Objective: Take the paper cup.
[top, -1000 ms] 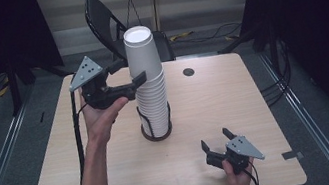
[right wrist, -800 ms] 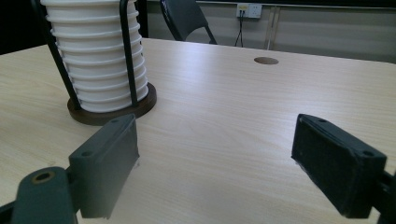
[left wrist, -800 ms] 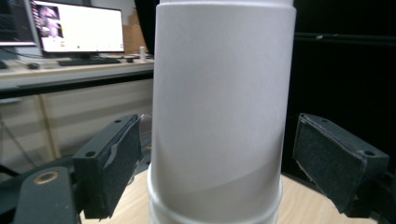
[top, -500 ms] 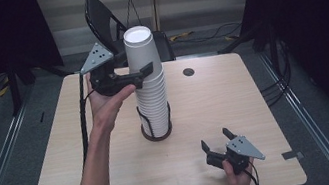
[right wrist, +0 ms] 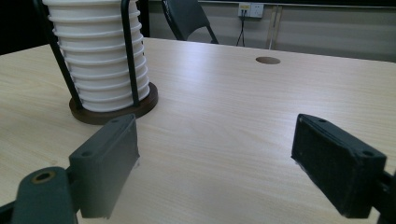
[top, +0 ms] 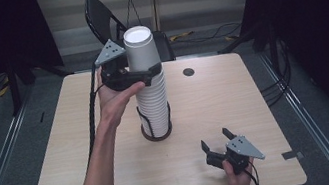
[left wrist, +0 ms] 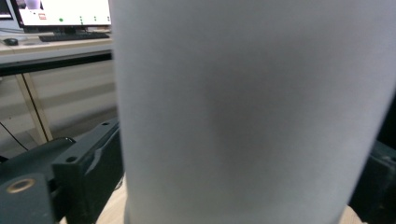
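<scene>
Left gripper [top: 142,76] moved right, its just-opened jaws flanking the top cup [top: 141,51] (right gripper [top: 217,140] spread).

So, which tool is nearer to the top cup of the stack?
Left. The left tool has its jaws around the top cup, which sits between them. The right tool rests low on the table, well apart from the stack.

Left gripper [top: 142,76] raised, jaws just opening; right gripper [top: 219,145] low, agape.
</scene>
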{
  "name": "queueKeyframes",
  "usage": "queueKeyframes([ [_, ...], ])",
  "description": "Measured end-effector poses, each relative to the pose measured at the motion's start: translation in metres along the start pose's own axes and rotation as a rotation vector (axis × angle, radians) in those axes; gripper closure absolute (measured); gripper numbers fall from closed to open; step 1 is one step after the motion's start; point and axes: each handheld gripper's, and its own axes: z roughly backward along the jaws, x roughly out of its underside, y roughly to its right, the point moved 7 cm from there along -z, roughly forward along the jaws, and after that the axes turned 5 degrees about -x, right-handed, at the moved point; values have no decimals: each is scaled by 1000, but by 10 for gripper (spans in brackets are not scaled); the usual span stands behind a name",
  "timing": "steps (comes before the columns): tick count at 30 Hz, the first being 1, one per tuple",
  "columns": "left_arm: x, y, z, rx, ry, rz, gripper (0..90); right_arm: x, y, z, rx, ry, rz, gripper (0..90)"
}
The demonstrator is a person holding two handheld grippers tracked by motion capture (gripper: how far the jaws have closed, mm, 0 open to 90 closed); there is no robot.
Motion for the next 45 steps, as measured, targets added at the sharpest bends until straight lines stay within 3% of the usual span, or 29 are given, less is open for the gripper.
queueKeyframes([
  [5, 2, 1, -4, 14, -22, 20, 99, 0, 0, 0, 1, 3, -3, 145],
  [21, 1, 3, -4, 11, -31, -9, 113, 0, 0, 0, 3, 7, -2, 147],
  [45, -22, 2, 7, -32, 95, -56, 125, 0, 0, 0, 3, 10, -5, 148],
])
